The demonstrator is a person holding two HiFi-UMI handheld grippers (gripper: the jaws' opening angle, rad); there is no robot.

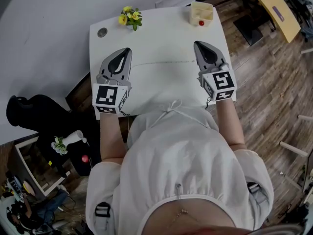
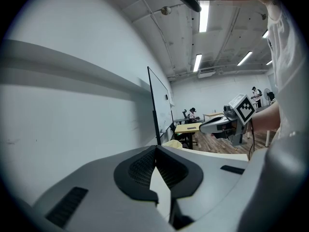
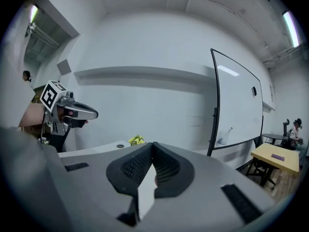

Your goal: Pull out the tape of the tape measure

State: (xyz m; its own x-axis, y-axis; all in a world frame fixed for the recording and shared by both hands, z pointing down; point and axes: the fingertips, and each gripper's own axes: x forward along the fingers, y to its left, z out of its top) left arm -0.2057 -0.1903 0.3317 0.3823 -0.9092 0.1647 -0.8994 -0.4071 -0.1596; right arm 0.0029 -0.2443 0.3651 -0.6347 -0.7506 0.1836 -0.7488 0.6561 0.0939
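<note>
When we look down from the head, a thin pale tape (image 1: 164, 62) lies stretched across the white table (image 1: 156, 33), between the grey left gripper (image 1: 127, 51) and the grey right gripper (image 1: 196, 44). In the left gripper view, its jaws are squeezed together, holding nothing I can see. The right gripper view shows the same.

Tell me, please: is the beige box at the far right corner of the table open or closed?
Open. In the head view the box has no lid, and its inner walls show from above.
</note>
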